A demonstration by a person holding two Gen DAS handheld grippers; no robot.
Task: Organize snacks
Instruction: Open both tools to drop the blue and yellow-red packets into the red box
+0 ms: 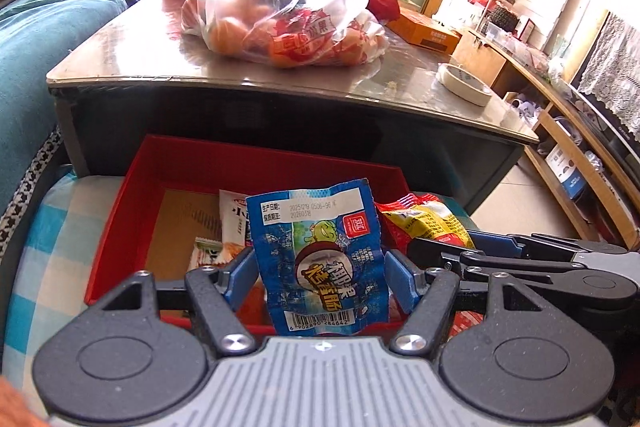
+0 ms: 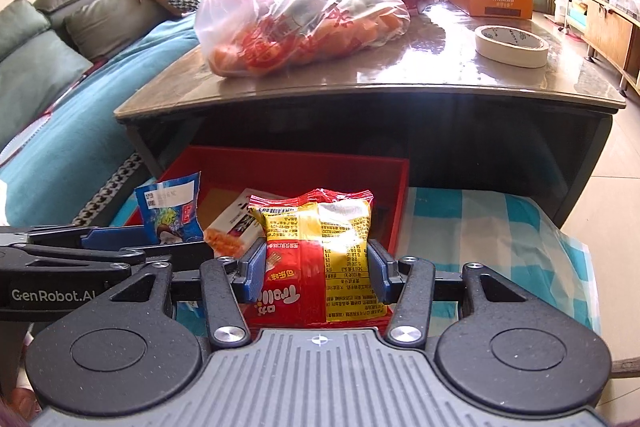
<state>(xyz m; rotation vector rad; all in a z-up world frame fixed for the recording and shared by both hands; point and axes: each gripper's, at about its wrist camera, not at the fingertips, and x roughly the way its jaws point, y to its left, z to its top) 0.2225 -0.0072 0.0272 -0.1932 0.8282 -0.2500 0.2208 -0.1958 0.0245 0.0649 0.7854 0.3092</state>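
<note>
Left tool (image 1: 320, 269) grips blue packet (image 1: 320, 251); right tool (image 2: 316, 267) yellow packet (image 2: 320, 251)

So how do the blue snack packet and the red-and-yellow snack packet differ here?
The blue foil snack packet sits between the left gripper fingers; the red-and-yellow foil snack packet sits between the right gripper fingers. The blue one looks narrower and crinkled; the red-and-yellow one looks wider and puffier. Both stand upright over the red cardboard box.

table (image 2: 360, 83) with bag (image 2: 296, 11), tape (image 2: 512, 45)
</note>
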